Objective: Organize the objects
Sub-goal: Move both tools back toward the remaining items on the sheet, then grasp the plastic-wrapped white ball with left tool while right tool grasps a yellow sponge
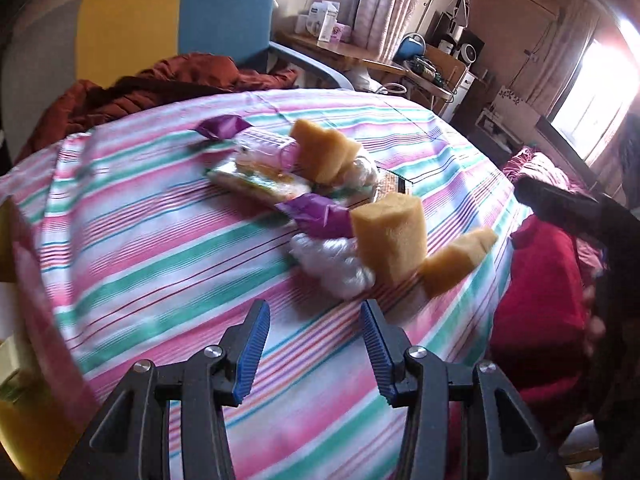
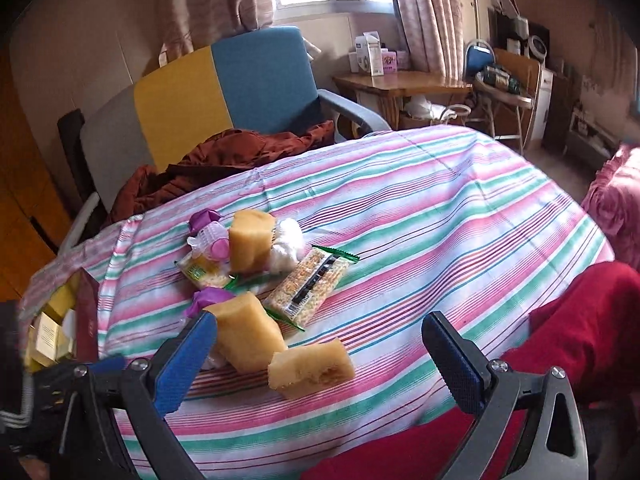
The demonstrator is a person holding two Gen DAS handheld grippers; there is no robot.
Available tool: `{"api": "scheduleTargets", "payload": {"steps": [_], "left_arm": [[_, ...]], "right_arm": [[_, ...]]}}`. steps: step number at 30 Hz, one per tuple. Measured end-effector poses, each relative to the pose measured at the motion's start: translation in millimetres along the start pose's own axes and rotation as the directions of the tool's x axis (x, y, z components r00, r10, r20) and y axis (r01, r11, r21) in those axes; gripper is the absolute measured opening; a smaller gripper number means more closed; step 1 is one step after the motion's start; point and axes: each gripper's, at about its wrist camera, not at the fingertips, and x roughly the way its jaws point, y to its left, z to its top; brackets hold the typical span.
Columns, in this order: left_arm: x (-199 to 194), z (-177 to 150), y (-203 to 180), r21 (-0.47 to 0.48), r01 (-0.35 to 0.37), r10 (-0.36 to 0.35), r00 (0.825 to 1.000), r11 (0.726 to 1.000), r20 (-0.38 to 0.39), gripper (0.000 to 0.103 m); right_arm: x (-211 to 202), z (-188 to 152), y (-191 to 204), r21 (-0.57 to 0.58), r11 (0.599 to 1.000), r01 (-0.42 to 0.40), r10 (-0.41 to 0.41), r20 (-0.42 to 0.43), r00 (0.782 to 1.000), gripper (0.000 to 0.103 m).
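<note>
A heap of small things lies on the striped tablecloth (image 1: 160, 240) (image 2: 440, 220). It holds three yellow sponges (image 1: 390, 236) (image 2: 310, 368), purple wrappers (image 1: 320, 216) (image 2: 210, 298), white plastic bags (image 1: 332, 264) (image 2: 286, 246), snack bar packs (image 2: 308, 284) (image 1: 256, 184) and a clear bottle with a pink cap (image 1: 266, 152) (image 2: 214, 240). My left gripper (image 1: 314, 312) is open and empty, just short of the nearest sponge. My right gripper (image 2: 320, 332) is open and empty, its jaws either side of the two near sponges.
A yellow-and-blue armchair (image 1: 176, 20) (image 2: 224, 88) with a rust-red jacket (image 1: 140, 84) (image 2: 224, 152) stands behind the table. A person in red (image 1: 540, 300) (image 2: 580, 320) sits at the right edge. Yellow boxes (image 2: 52, 336) (image 1: 24, 420) stand at the left. Wooden desks stand at the back.
</note>
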Motion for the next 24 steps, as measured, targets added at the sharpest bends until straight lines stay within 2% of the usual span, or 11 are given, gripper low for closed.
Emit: {"api": "scheduleTargets", "payload": {"steps": [5, 14, 16, 19, 24], "left_arm": [[27.7, 15.8, -1.3, -0.019, 0.043, -0.043, 0.999, 0.999, -0.018, 0.047], [67.7, 34.2, -2.7, -0.039, 0.041, -0.042, 0.998, 0.998, -0.043, 0.046], [73.9, 33.1, -0.3, -0.048, 0.041, -0.044, 0.998, 0.998, -0.055, 0.040], [70.0, 26.1, 4.4, -0.055, 0.059, -0.062, 0.997, 0.997, -0.045, 0.039], [51.7, 4.4, 8.7, -0.018, 0.030, -0.031, 0.999, 0.999, -0.035, 0.039]], "right_arm": [[5.0, -1.4, -10.1, 0.070, 0.995, -0.077, 0.078, -0.012, 0.997, 0.103], [10.0, -1.8, -12.3, 0.102, 0.987, -0.124, 0.126, -0.017, 0.992, 0.103], [11.3, -2.1, -13.0, 0.107, 0.986, -0.126, 0.129, -0.023, 0.991, 0.103], [12.4, -1.8, -13.3, 0.107, 0.986, -0.131, 0.135, -0.027, 0.991, 0.103], [14.4, -0.7, -19.2, 0.145, 0.979, -0.140, 0.146, -0.031, 0.989, 0.103]]}}
